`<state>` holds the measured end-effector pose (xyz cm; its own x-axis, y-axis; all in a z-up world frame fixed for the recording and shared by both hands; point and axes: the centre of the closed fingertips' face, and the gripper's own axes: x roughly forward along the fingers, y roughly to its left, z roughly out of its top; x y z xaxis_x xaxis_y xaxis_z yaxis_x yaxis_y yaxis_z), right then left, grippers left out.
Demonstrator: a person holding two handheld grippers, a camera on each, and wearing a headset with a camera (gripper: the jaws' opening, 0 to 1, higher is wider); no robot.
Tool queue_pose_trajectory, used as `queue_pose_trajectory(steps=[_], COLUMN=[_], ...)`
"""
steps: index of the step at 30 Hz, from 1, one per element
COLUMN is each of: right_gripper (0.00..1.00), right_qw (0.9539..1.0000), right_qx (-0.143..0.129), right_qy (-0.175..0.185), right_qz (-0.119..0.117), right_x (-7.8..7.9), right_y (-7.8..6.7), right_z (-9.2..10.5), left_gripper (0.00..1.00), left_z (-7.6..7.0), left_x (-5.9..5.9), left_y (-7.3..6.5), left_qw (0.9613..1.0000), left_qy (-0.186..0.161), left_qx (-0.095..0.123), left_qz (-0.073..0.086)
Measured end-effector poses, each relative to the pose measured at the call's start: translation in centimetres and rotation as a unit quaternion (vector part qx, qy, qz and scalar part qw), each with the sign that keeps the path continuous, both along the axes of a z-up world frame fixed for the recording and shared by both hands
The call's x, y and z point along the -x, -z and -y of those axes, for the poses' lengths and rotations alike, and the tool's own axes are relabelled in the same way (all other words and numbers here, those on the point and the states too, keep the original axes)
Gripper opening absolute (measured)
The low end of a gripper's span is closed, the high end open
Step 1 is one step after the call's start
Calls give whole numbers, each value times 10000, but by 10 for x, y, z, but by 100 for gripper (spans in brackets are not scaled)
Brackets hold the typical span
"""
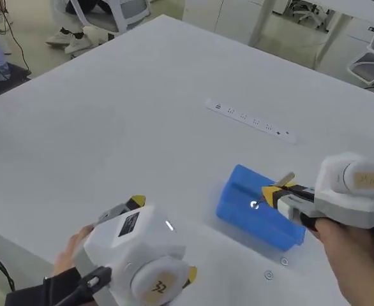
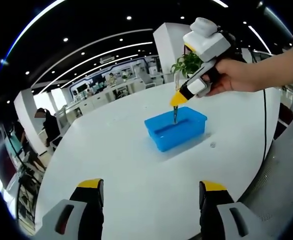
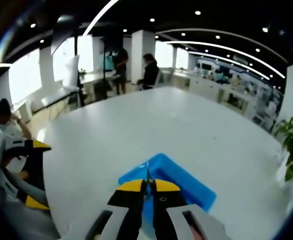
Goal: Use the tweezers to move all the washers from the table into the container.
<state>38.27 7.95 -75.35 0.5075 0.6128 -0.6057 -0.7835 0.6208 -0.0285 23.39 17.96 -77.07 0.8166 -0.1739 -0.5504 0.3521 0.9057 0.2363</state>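
Left gripper (image 2: 151,185) held low with jaws wide apart; right gripper (image 3: 148,186) angled down, jaws clamped on tweezers (image 2: 175,116)

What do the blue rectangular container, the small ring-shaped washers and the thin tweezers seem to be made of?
The blue rectangular container looks like plastic: uniform saturated colour, rounded moulded edges, soft sheen. The small ring-shaped washers are probably metal: grey with a glint, though too small to be sure. The thin tweezers are probably metal too: dark, slender, tapering to a point.

I see the blue container (image 1: 257,223) open on the worktop, the tweezers (image 2: 175,115) pointing down into it, and two washers (image 1: 284,261) lying just beside.
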Motion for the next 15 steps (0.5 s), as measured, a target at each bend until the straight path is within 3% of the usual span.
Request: queue_pose_trajectory(steps=[4, 11, 15], right_gripper=[3, 3, 3], right_qw=[9997, 9987, 9976], right_qx=[222, 342, 313], right_qy=[100, 191, 225], right_qz=[-100, -321, -579], right_x=[-9, -10, -6], right_y=[20, 44, 54], right_z=[9, 11, 8], left_gripper=[80, 80, 79], left_z=[1, 1, 1], left_x=[0, 1, 1], left_y=[0, 2, 2], left_qw=[10000, 10000, 9999], left_qy=[47, 61, 84], left_qx=[-32, -17, -79], left_qz=[2, -60, -59])
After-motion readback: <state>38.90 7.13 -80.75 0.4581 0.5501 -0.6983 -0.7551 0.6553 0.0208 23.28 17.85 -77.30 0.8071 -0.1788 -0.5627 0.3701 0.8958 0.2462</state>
